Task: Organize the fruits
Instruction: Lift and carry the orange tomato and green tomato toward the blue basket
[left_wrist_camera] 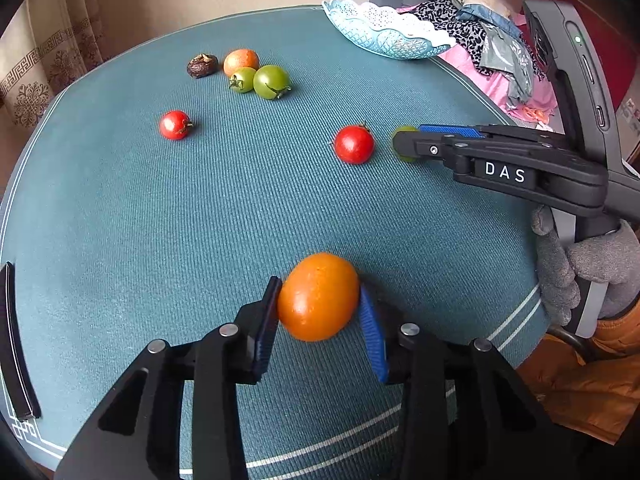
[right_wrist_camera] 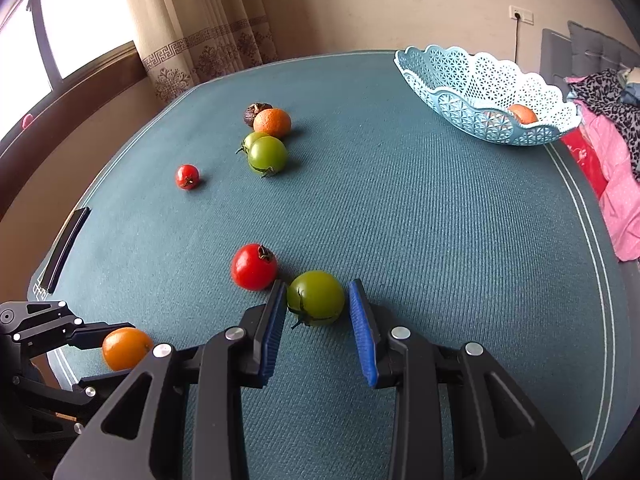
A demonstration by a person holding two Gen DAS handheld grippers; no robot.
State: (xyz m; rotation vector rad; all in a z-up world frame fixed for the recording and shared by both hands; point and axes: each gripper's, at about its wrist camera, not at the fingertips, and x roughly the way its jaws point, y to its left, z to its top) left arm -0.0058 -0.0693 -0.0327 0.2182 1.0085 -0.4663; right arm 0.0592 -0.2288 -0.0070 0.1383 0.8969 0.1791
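Observation:
My left gripper (left_wrist_camera: pixel 320 300) is shut on an orange tomato (left_wrist_camera: pixel 318 297), both blue pads against its sides; it also shows in the right wrist view (right_wrist_camera: pixel 126 349). My right gripper (right_wrist_camera: pixel 318 300) is open around a green tomato (right_wrist_camera: pixel 316 298) on the teal table; the left pad touches it, the right pad stands slightly off. A red tomato (right_wrist_camera: pixel 254 266) lies just left of it. The light blue basket (right_wrist_camera: pixel 480 92) stands at the far right and holds one orange fruit (right_wrist_camera: pixel 522 114).
Farther back lie a small red tomato (right_wrist_camera: pixel 187 176), two green tomatoes (right_wrist_camera: pixel 267 155), an orange fruit (right_wrist_camera: pixel 272 122) and a dark brown fruit (right_wrist_camera: pixel 254 112). A black bar (right_wrist_camera: pixel 66 250) lies at the table's left edge. Clothes (right_wrist_camera: pixel 616 152) are piled at the right.

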